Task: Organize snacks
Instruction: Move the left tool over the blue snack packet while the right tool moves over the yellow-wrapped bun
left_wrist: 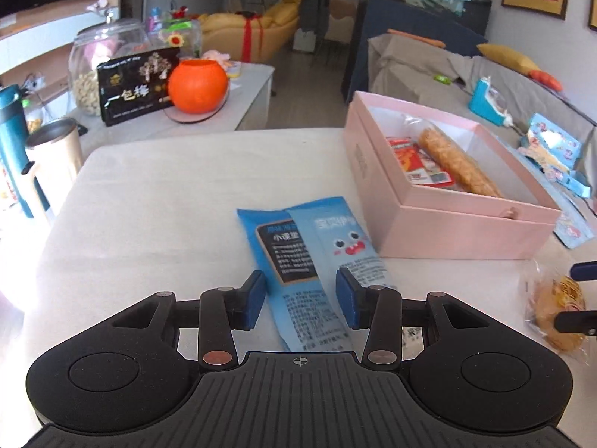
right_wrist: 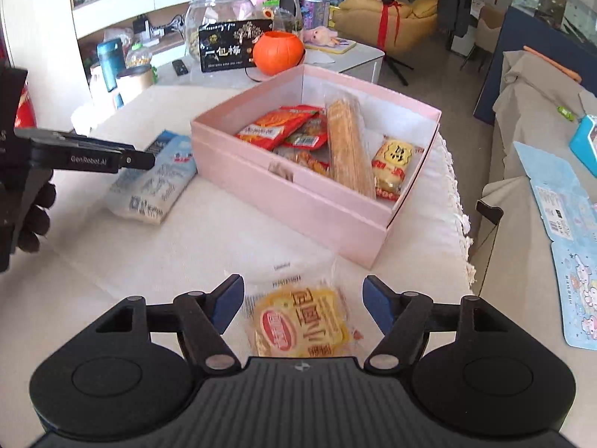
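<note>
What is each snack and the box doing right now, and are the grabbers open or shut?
Pink box: open, no lid on, snacks inside.
Blue packets: flat on the table, outside the box, between the left gripper's jaws.
Yellow cake packet: flat on the table, outside the box.
Left gripper: open, astride the blue packets, not squeezing.
Right gripper: open, around the yellow cake packet.

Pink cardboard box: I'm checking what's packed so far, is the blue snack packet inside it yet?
No, the blue snack packet lies on the white tablecloth beside the pink cardboard box.
</note>
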The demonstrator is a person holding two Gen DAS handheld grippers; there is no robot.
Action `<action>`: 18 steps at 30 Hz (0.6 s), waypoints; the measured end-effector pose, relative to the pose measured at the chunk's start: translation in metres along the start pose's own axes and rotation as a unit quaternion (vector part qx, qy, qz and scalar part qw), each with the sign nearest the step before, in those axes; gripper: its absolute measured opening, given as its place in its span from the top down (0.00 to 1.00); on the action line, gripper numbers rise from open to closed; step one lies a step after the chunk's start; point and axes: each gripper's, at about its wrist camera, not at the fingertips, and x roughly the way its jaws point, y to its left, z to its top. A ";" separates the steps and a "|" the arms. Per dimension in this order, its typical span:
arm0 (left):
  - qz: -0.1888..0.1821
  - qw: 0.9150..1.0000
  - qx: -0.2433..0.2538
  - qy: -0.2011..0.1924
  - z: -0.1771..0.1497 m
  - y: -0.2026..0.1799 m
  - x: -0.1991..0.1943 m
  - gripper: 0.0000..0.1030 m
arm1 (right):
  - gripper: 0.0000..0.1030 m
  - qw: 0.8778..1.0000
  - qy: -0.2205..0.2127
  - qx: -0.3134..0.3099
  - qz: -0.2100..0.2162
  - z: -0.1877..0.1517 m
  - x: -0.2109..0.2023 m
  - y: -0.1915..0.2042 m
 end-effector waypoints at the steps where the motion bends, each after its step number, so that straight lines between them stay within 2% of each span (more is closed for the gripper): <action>1: 0.000 1.000 0.012 0.001 -0.004 -0.002 -0.002 0.53 | 0.31 1.000 0.003 -0.001 0.003 -0.005 0.003 0.003; 3: -0.002 1.000 0.031 0.002 -0.010 -0.003 -0.010 0.53 | 0.30 1.000 0.005 0.004 0.013 -0.015 0.005 0.008; 5: 0.005 0.999 0.043 0.003 -0.014 -0.001 -0.020 0.53 | 0.30 0.999 0.007 0.002 0.043 -0.022 0.003 0.015; 7: 0.040 0.998 0.050 0.002 -0.016 0.004 -0.026 0.53 | 0.30 0.998 0.008 -0.006 0.068 -0.025 0.003 0.027; 9: 0.064 0.997 0.035 -0.009 -0.010 0.009 -0.036 0.55 | 0.30 0.997 0.001 -0.017 0.081 -0.027 0.002 0.041; 12: 0.031 0.999 -0.005 -0.025 0.004 0.009 -0.046 0.55 | 0.30 0.996 -0.010 -0.033 0.085 -0.025 0.005 0.056; 13: 0.022 0.999 -0.005 -0.026 0.009 0.002 -0.045 0.55 | 0.30 0.996 -0.015 -0.041 0.080 -0.024 0.007 0.060; 16: 0.033 0.998 0.047 -0.019 0.017 -0.033 -0.031 0.55 | 0.29 0.996 -0.025 -0.059 0.059 -0.027 0.014 0.066; 18: 0.052 0.995 0.084 -0.007 0.017 -0.057 -0.015 0.52 | 0.22 0.996 -0.035 -0.056 0.054 -0.030 0.014 0.062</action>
